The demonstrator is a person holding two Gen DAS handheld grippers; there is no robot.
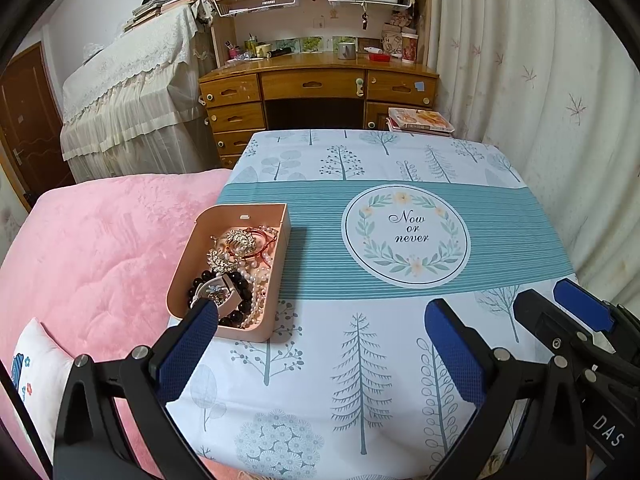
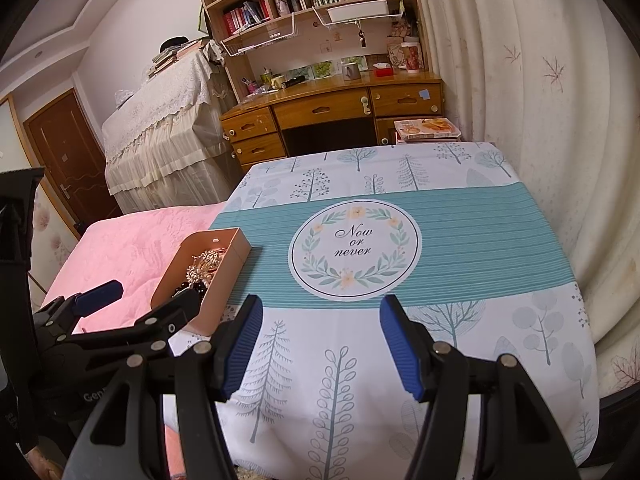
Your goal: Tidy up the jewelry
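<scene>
I hold both sets of jaws wide and empty. The pink box (image 1: pixel 230 268), heaped with jewelry (image 1: pixel 236 264), sits just beyond my left gripper (image 1: pixel 320 328)'s left finger; sorting either pending or finished.

two wrist views, low over the tablecloth (image 1: pixel 360 360), facing the shared desk (image 2: pixel 332 104)

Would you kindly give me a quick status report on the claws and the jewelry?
Left claw open, empty. Right claw open, empty, over the tablecloth. Jewelry piled in the pink box at table's left edge. Nothing in the way.
</scene>
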